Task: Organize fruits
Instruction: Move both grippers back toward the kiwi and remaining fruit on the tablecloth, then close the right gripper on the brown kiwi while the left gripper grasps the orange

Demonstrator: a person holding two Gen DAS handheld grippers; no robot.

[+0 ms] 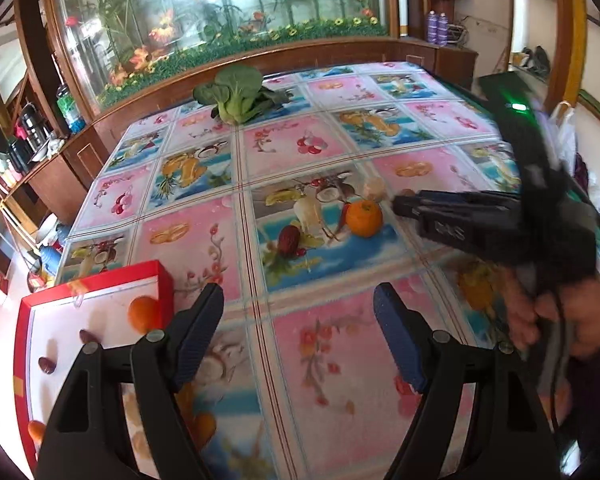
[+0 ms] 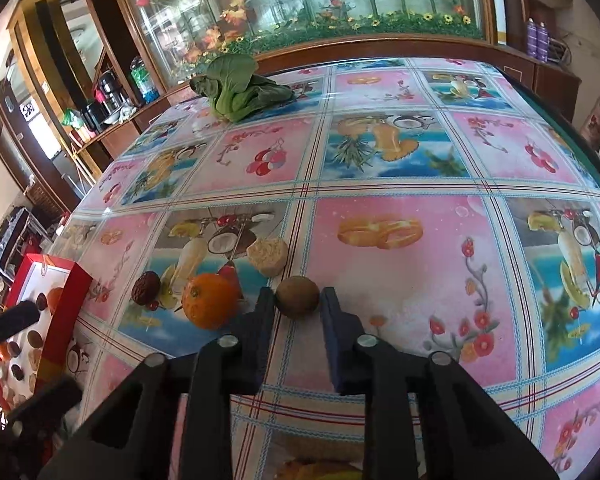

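An orange point(image 2: 209, 300) lies on the fruit-print tablecloth, with a dark red date point(image 2: 145, 287) to its left, a pale beige chunk point(image 2: 267, 256) behind it and a brown kiwi point(image 2: 298, 295) to its right. My right gripper point(image 2: 296, 300) has its fingertips on either side of the kiwi, touching or nearly touching it. In the left wrist view the orange point(image 1: 364, 218) and date point(image 1: 289, 240) sit mid-table, with the right gripper point(image 1: 400, 206) beside them. My left gripper point(image 1: 298, 304) is open and empty. A red-rimmed white box point(image 1: 152, 270) at left holds an orange point(image 1: 143, 313) and dates.
A bok choy point(image 1: 232, 94) lies at the table's far edge, also seen in the right wrist view point(image 2: 236, 90). A wooden cabinet with a glass flower display point(image 1: 220, 12) stands behind the table. Shelves with bottles are at the left.
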